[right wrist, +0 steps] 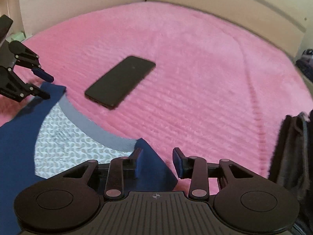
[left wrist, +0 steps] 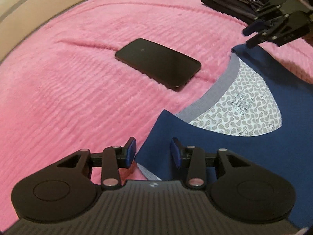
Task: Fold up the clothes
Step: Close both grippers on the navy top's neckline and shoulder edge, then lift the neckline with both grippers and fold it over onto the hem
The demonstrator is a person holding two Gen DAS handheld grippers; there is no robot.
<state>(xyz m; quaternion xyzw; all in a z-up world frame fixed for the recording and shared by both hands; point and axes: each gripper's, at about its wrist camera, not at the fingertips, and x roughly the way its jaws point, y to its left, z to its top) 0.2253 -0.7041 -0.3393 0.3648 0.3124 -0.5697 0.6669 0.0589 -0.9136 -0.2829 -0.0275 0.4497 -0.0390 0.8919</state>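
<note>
Here, nearest each camera, the left gripper [left wrist: 153, 151] and the right gripper [right wrist: 157, 163] hang over the two shoulder corners of a navy T-shirt [left wrist: 244, 156], one at each side of its neckline; the jaws of both stand partly apart with cloth beneath or between them, and neither pair of pads looks pressed onto the fabric, so nothing seems gripped yet. The shirt lies flat on a pink ribbed plush blanket [left wrist: 78, 78], its grey collar band [left wrist: 221, 84] and patterned inner neck panel [left wrist: 250, 107] facing up. It looks light, soft and limp, likely to sag and crease wherever it is unsupported, so a pinch at both shoulder seams just outside the collar should lift it evenly. Just beyond the collar a black smartphone [left wrist: 158, 64] rests on the blanket, apart from the shirt. Farthest off sits a stack of dark folded clothes [left wrist: 234, 2].
</note>
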